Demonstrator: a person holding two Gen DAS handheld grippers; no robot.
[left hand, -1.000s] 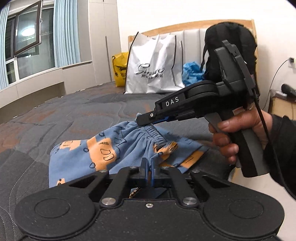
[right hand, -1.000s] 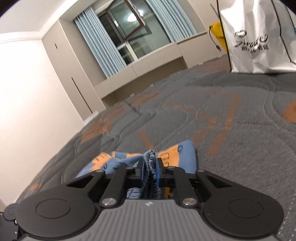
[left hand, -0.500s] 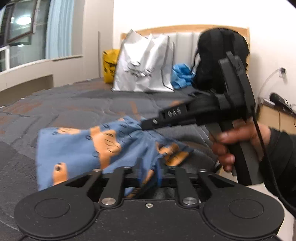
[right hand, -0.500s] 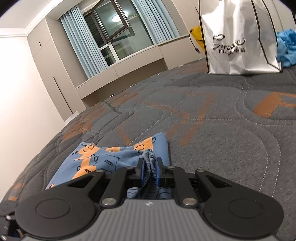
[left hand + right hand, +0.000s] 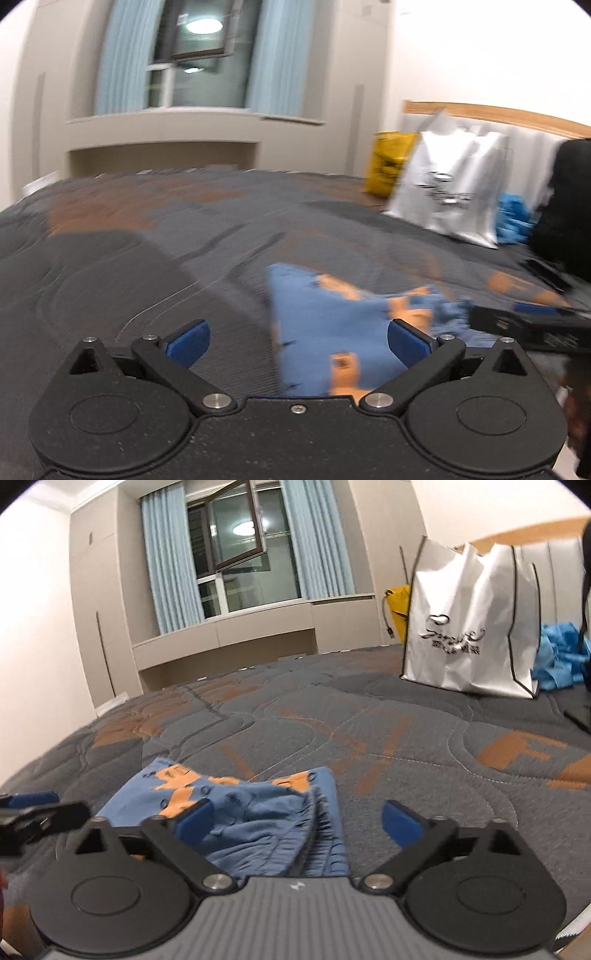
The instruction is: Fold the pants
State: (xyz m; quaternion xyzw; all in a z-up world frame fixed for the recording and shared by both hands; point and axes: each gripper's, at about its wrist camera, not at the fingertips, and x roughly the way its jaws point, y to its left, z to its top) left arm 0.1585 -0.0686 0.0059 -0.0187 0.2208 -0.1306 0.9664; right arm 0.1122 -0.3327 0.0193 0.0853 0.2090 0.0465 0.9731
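Observation:
The blue pants with orange prints [image 5: 258, 812] lie folded over in a bunch on the grey and orange bed cover [image 5: 406, 746], elastic waistband towards me. They also show, blurred, in the left wrist view [image 5: 332, 332]. My right gripper [image 5: 297, 818] is open just above the waistband and holds nothing. My left gripper [image 5: 297, 338] is open and empty, low over the bed with the pants under its right finger. The right gripper's black fingers reach in at the right of the left wrist view [image 5: 524, 328].
A white shopping bag [image 5: 469, 620] stands at the head of the bed, with a yellow bag [image 5: 397, 602] behind it and blue cloth [image 5: 557, 653] beside it. A black backpack [image 5: 565, 206] leans on the headboard. A window with curtains [image 5: 240, 550] is across the room.
Both grippers have opened and let go of the waistband, which now lies on the bed. The left wrist view has swung left, towards the window.

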